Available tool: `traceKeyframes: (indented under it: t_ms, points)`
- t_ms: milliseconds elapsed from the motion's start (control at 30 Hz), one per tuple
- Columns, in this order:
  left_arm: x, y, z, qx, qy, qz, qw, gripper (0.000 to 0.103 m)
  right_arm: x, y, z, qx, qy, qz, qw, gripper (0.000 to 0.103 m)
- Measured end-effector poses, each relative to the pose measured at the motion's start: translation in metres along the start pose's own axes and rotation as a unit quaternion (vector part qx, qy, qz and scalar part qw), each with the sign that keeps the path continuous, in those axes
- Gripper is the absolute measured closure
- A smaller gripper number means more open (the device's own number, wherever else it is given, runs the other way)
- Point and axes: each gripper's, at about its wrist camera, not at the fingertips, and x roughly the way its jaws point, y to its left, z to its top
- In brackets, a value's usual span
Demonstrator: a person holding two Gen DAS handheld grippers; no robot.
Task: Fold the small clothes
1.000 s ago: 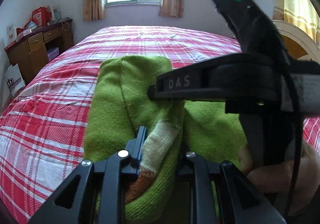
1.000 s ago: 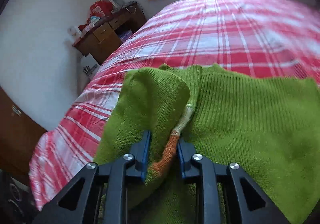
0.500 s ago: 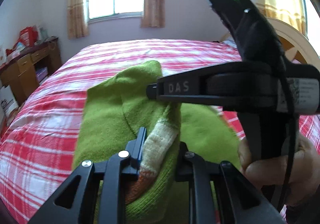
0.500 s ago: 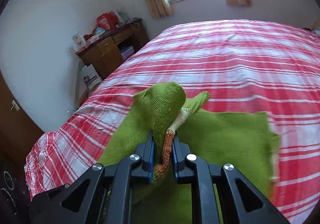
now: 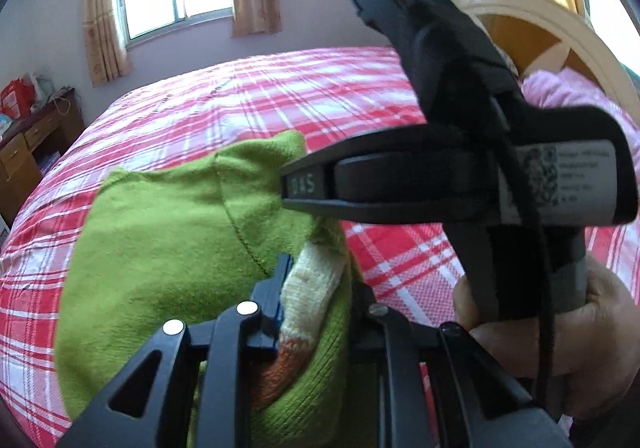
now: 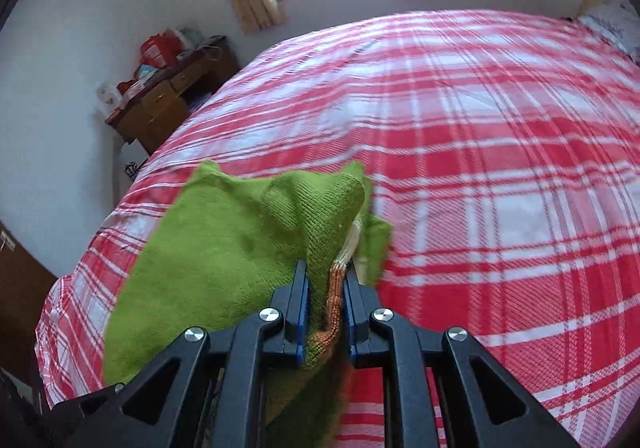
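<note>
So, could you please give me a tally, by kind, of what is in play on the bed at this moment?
Green knitted garment: 1
Claws shut on its banded hem: 2, the left claw and the right claw
Red plaid bedspread: 1
Total: 4

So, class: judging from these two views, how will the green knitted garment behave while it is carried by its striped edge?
Probably floppy: the green knitted garment sags in folds below the right tongs. Likely light, since the left tongs and right tongs hold it by pinches alone. Its ribbed knit should resist slipping.
</note>
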Motion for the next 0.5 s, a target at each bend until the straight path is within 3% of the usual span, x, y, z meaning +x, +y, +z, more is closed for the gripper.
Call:
traceKeyframes:
  t_ms: [200,267,367,500]
  points:
    - [-0.004,0.004,-0.004,0.004,0.0,-0.017,0.9998,0.076,0.009,-0.013,-0.012,0.014,-0.018,0.006,1.0,0.087]
    - [-0.018,0.009,-0.009,0.005,-0.001,-0.024,0.9997,0.074,0.009,-0.015,-0.013,0.017,-0.019,-0.003,1.0,0.076]
    - [-0.045,0.023,-0.02,0.001,-0.004,-0.041,0.9991,0.057,0.007,-0.023,-0.014,0.041,-0.019,-0.001,0.999,0.062]
    - [-0.087,0.069,-0.046,-0.01,-0.026,-0.058,0.9979,0.03,-0.026,-0.039,-0.034,0.086,-0.047,0.026,0.995,0.061]
